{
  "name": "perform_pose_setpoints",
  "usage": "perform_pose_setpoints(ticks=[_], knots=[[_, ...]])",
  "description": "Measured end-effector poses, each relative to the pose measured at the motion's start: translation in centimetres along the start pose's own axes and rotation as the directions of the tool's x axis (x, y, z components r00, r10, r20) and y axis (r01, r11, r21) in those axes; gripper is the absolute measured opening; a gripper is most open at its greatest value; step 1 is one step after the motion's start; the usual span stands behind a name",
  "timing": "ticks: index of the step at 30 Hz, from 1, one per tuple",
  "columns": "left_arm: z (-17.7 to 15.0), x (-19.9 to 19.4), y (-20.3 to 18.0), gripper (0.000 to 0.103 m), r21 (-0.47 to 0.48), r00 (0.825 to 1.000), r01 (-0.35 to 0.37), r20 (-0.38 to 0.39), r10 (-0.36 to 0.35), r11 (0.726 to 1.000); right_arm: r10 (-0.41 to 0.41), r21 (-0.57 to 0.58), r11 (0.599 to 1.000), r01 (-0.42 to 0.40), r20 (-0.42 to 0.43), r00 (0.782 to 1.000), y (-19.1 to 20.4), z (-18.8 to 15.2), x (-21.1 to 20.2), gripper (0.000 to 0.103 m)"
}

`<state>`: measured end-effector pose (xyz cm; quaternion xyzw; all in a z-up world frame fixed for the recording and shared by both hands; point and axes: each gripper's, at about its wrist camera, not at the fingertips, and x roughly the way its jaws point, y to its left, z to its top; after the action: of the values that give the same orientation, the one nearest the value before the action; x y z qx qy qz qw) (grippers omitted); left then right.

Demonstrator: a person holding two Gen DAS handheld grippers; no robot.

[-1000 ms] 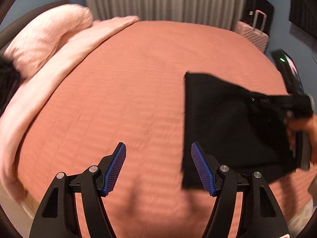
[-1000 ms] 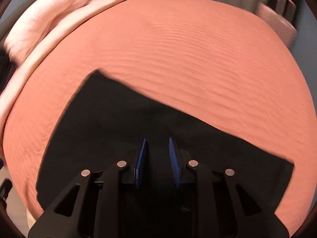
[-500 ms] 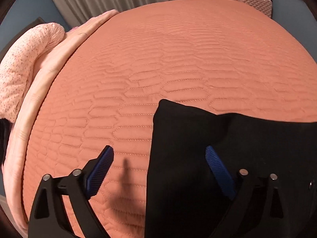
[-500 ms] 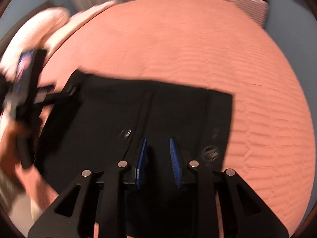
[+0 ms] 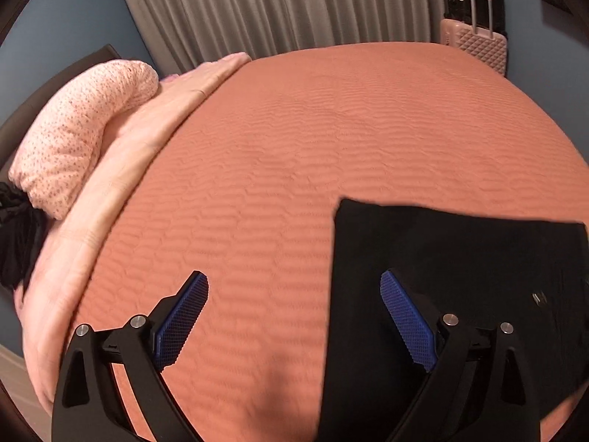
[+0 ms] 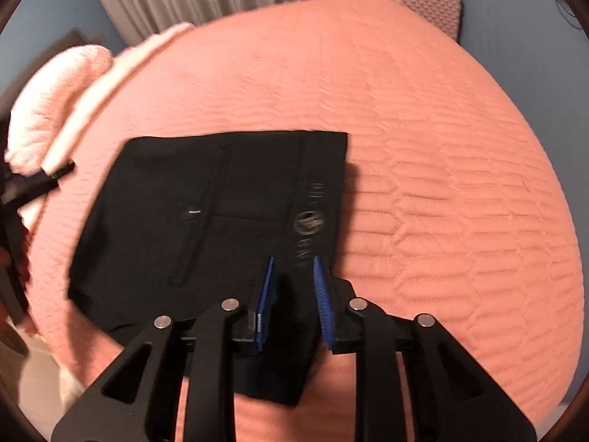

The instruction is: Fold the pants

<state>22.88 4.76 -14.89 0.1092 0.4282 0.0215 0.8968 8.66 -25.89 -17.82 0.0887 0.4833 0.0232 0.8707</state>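
The pants (image 6: 221, 213) lie as a folded black rectangle near the bed's (image 6: 460, 184) front edge. The right gripper (image 6: 292, 291) pinches the waistband end with narrow jaws; the left gripper (image 5: 294, 316) hangs above with jaws closing a little from wide (nothing between them, the pants' left edge just below). Better to set the held end down flat and square, then let go.
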Motion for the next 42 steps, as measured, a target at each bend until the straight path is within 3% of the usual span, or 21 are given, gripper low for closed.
perform_pose_setpoints(ticks=[2, 4, 7, 10, 12, 14, 17, 20, 23, 27, 31, 35, 38, 40, 42], knots=[[-2.6, -1.3, -1.0, 0.093, -0.007, 0.999, 0.022, -0.026, -0.022, 1.000, 0.007, -0.063, 0.998, -0.008, -0.015, 1.000, 1.3, -1.2, -0.1, 0.023], [-4.9, -1.8, -2.4, 0.093, -0.007, 0.997, 0.045, -0.066, -0.045, 0.999, -0.039, -0.116, 0.993, 0.034, -0.041, 0.998, 1.6, -2.6, 1.5, 0.020], [-8.0, -0.9, -4.2, 0.093, 0.020, 0.988, 0.066, -0.142, -0.063, 0.998, -0.060, -0.061, 0.996, 0.058, -0.024, 0.998, 1.6, -2.9, 0.0, 0.021], [-9.8, -0.1, -4.8, 0.095, 0.045, 0.990, 0.032, -0.142, -0.026, 0.998, 0.011, -0.057, 0.998, -0.011, -0.002, 1.000, 3.1, -3.3, -2.0, 0.023], [-10.1, 0.0, -4.6, 0.096, 0.029, 0.990, 0.027, -0.136, -0.023, 0.999, -0.012, -0.134, 0.991, 0.003, -0.066, 0.998, 3.7, -4.6, 0.2, 0.020], [-9.8, 0.0, -4.5, 0.097, 0.045, 0.989, 0.030, -0.146, -0.023, 0.999, 0.013, -0.119, 0.993, -0.021, -0.065, 0.998, 3.4, -5.0, 1.0, 0.019], [-9.2, -1.6, -4.1, 0.095, 0.096, 0.992, -0.022, -0.119, 0.034, 0.995, 0.011, -0.023, 1.000, -0.012, -0.046, 0.999, 2.6, -4.8, -1.1, 0.019], [-9.4, -2.6, -3.6, 0.095, 0.087, 0.993, -0.012, -0.116, 0.022, 0.996, 0.030, -0.065, 0.997, -0.031, -0.029, 0.999, 4.0, -4.6, -2.0, 0.023], [-9.8, -2.8, -3.6, 0.095, 0.055, 0.989, 0.013, -0.148, -0.005, 0.998, -0.082, -0.137, 0.988, 0.066, -0.112, 0.990, 3.7, -5.8, 0.6, 0.020], [-10.1, -4.2, -3.6, 0.095, 0.053, 0.988, 0.032, -0.151, -0.024, 0.998, -0.020, 0.034, 0.999, 0.023, -0.093, 0.995, 1.6, -6.9, -2.2, 0.021], [-10.4, -5.0, -3.7, 0.095, 0.036, 0.985, 0.050, -0.164, -0.043, 0.998, 0.016, -0.012, 1.000, -0.017, -0.041, 0.999, 4.2, -5.9, -4.1, 0.023], [-11.3, -5.5, -4.1, 0.095, 0.026, 0.983, 0.044, -0.180, -0.038, 0.999, 0.108, -0.018, 0.994, -0.109, -0.051, 0.993, 5.9, -3.4, -0.7, 0.023], [-12.2, -5.1, -3.5, 0.095, 0.022, 0.979, 0.021, -0.203, -0.016, 1.000, 0.069, -0.024, 0.997, -0.073, -0.139, 0.988, 5.3, -4.2, 4.0, 0.020], [-13.3, -3.2, -2.6, 0.095, 0.022, 0.966, -0.013, -0.259, 0.018, 1.000, 0.126, 0.049, 0.991, -0.121, -0.120, 0.985, 3.9, -4.5, 3.3, 0.019], [-14.5, -1.9, -1.4, 0.095, 0.010, 0.953, -0.045, -0.299, 0.046, 0.999, 0.093, 0.064, 0.994, -0.085, -0.148, 0.985, 3.8, -4.1, 2.2, 0.019]])
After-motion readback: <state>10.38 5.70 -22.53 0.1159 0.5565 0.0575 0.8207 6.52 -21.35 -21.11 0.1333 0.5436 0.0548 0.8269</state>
